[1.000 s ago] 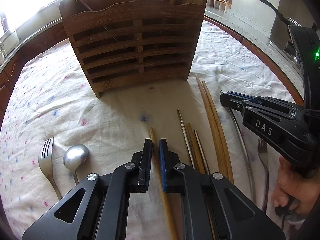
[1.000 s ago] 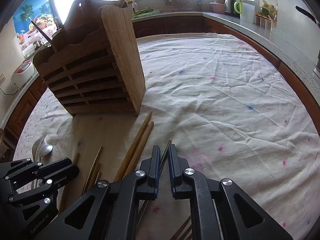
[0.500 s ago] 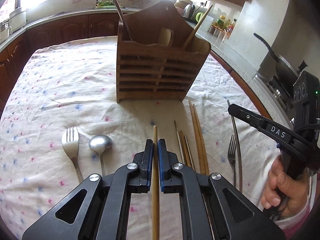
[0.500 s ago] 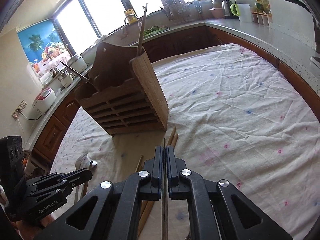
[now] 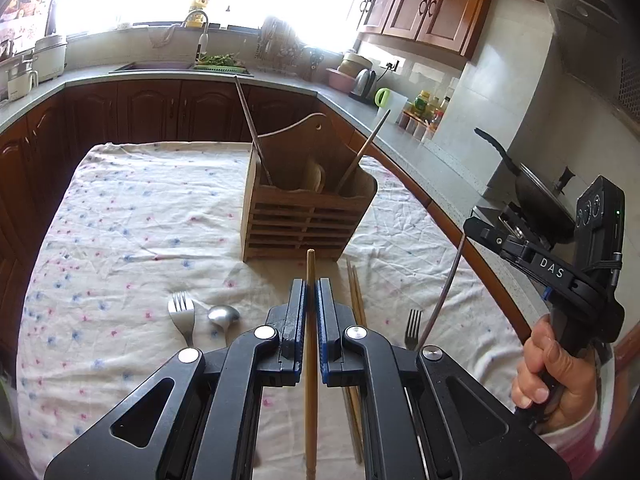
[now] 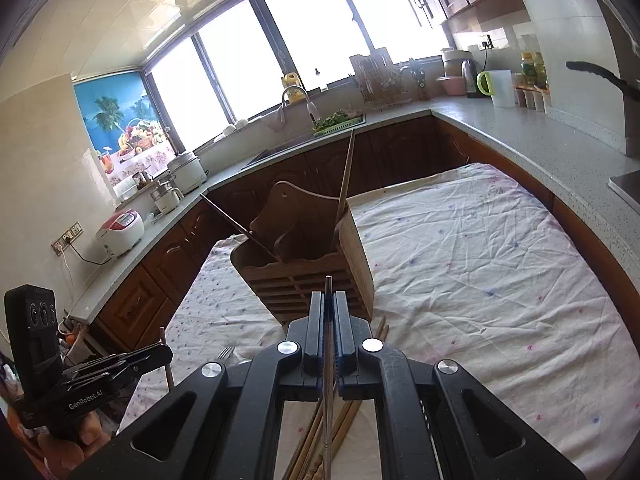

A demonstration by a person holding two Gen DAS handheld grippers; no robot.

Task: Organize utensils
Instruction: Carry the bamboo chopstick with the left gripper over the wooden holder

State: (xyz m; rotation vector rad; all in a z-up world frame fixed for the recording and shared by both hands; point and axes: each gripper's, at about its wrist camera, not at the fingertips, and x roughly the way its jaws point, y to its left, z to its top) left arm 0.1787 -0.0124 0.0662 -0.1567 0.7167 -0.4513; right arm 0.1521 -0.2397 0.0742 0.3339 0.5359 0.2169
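Observation:
My left gripper (image 5: 311,285) is shut on a wooden chopstick (image 5: 310,360), held above the cloth and pointing at the wooden utensil holder (image 5: 308,220). The right gripper (image 6: 329,297) is shut on a thin metal chopstick (image 6: 328,380), in front of the same holder (image 6: 304,280). The holder has a dark stick, a wooden chopstick and a wooden spoon in it. In the left wrist view the right gripper (image 5: 480,230) hangs at the right with the metal chopstick (image 5: 444,296) sloping down from it. In the right wrist view the left gripper (image 6: 160,354) shows at the lower left.
On the flowered cloth (image 5: 120,240) lie a fork (image 5: 182,314), a spoon (image 5: 223,315), a second fork (image 5: 412,324) and wooden chopsticks (image 5: 356,300). A stone counter runs around the table, with a pan (image 5: 540,204) on the stove at the right.
Both grippers shut on their chopsticks and lifted them off the cloth. Both views now look from higher up, and the holder appears farther away and lower.

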